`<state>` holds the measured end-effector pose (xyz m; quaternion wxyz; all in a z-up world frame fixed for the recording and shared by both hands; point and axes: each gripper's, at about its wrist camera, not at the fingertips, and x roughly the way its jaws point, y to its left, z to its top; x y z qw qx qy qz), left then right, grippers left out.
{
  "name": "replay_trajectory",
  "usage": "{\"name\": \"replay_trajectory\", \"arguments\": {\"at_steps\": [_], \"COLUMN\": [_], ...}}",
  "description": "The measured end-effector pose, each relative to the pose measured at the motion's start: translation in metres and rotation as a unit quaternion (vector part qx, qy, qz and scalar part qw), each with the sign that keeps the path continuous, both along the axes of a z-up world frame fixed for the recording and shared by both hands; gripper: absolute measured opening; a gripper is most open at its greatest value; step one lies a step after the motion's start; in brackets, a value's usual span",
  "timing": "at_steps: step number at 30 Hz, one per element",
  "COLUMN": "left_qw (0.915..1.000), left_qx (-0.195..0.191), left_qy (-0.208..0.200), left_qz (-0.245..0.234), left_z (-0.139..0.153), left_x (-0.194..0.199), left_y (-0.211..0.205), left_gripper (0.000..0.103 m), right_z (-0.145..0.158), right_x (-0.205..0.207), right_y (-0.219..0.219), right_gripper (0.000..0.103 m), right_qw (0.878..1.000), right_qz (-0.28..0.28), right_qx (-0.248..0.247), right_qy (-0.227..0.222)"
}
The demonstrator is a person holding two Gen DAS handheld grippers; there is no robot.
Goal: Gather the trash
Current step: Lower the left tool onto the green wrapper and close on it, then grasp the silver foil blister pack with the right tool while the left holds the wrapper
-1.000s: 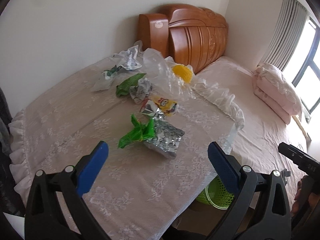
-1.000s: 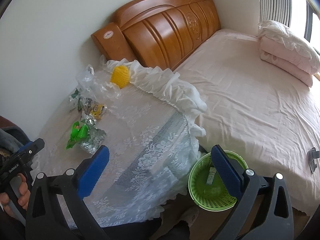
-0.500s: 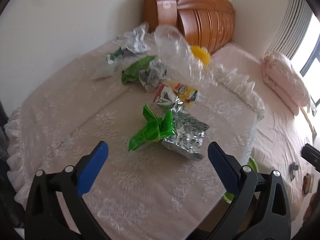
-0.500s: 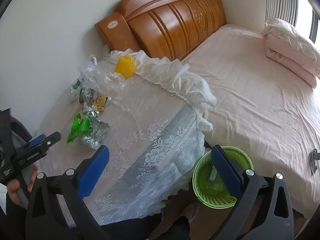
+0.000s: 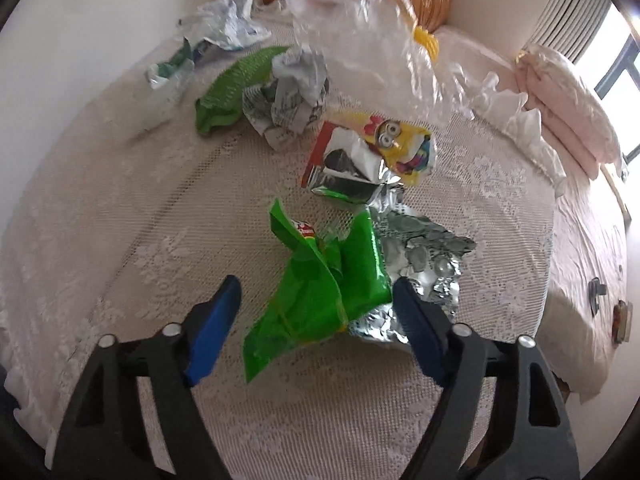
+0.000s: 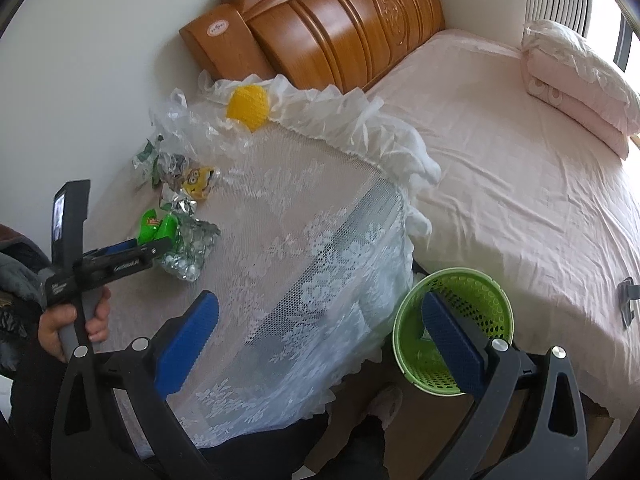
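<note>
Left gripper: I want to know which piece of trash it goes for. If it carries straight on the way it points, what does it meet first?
Most likely the green wrapper: it lies between the closing jaws of the left gripper, pads apparently not yet touching.

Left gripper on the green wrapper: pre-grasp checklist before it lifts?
1. Green wrapper between the fingers of the left gripper: ok.
2. Jaws closing; pads pressing on the wrapper: not ok, gap at the left finger.
3. Only one item in the grasp: cannot tell, the silver foil bag touches the right finger.
4. Green basket open to receive trash: ok.
5. Right gripper empty and clear of the trash: ok.
</note>
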<state>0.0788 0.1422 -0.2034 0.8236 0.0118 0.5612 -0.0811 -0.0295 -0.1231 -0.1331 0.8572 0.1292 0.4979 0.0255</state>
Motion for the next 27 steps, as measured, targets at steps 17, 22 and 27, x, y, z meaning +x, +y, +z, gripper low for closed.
{"name": "replay_trajectory", "arguments": {"at_steps": [17, 22, 27], "left_qw": [0.9990, 0.9982, 0.9954], "left_qx": [-0.041, -0.045, -0.049], "left_qy": [-0.002, -0.018, -0.039], "left_qz": [0.018, 0.036, 0.072], "left_z": [0.005, 0.022, 0.044], "left_x": [-0.001, -0.021, -0.046], "left_y": [0.024, 0.040, 0.061], "left_gripper": [0.055, 0.055, 0.055], "right_z": [-0.017, -0.035, -0.054], "right_x": [0.034, 0.066, 0.090], "right_y": [0.070, 0.129, 0.172], "right_gripper": [0.101, 0.101, 0.101], "right_qw": [0.988, 0.952, 0.907], "right_qz": [0.152, 0.297, 0.400], "right_qx": [0.005, -0.071, -0.133], "right_qy": [0.004, -0.003, -0.018]}}
